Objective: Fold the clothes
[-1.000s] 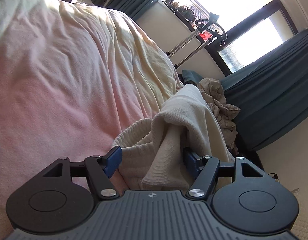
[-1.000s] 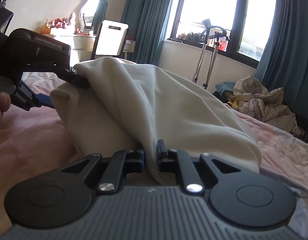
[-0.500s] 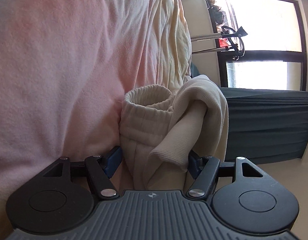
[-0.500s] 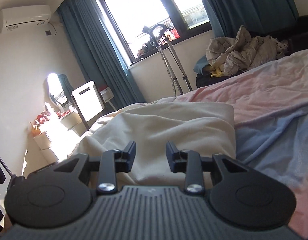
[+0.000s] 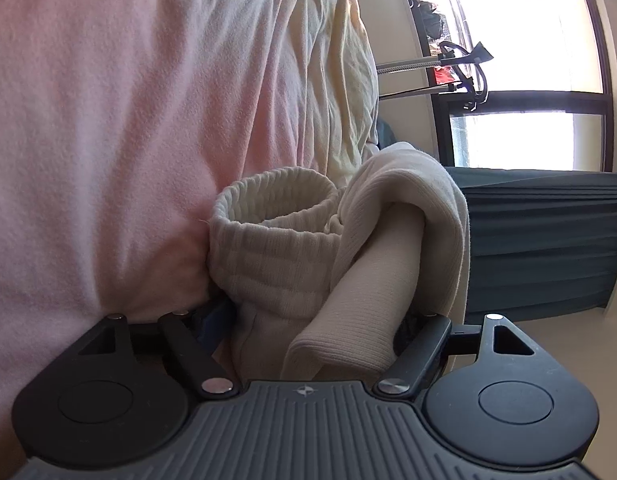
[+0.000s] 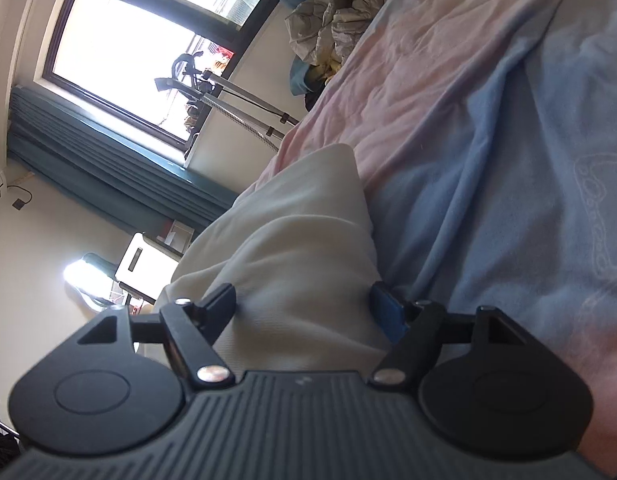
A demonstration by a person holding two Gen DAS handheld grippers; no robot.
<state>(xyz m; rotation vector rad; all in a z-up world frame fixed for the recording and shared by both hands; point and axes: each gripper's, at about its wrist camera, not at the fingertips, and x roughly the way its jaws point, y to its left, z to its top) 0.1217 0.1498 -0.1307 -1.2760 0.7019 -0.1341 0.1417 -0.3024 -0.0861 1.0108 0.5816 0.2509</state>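
A cream garment (image 5: pixel 276 256) with a ribbed cuff lies bunched on the pink blanket (image 5: pixel 108 120) of the bed. It sits between the fingers of my left gripper (image 5: pixel 312 320), whose jaws are opening. Cloth drapes over the right finger and hides its pad. In the right wrist view the garment's smooth folded body (image 6: pixel 300 248) rests on the blue and pink blanket (image 6: pixel 508 200). My right gripper (image 6: pixel 304 308) straddles the near end of it. Its jaws are opening wide and the pads do not press on the cloth.
A pile of crumpled clothes (image 6: pixel 332 16) lies beyond the far side of the bed. Metal crutches (image 6: pixel 244 96) lean under the bright window (image 6: pixel 140 40), with teal curtains (image 6: pixel 108 156) beside it. A white appliance (image 6: pixel 136 256) stands by the wall.
My right gripper has let go of the garment, spread its jaws, rolled strongly and slid sideways along the bed. My left gripper has rolled, sunk toward the blanket, and its jaws have widened.
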